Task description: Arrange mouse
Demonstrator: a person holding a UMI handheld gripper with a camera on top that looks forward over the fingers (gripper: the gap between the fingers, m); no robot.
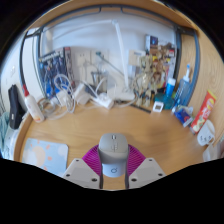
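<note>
A grey computer mouse [112,156] sits between my two fingers, its scroll wheel pointing ahead and its back end toward me. Both magenta pads [92,160] press against its sides. My gripper [112,166] is shut on the mouse and holds it above the wooden desk [100,125]. The mouse's underside is hidden.
A pale mouse mat [44,153] lies on the desk left of the fingers. White cables and a power strip [90,97] lie at the back. Small bottles and a red packet [203,110] stand at the right. A wall board with clutter [55,68] is behind.
</note>
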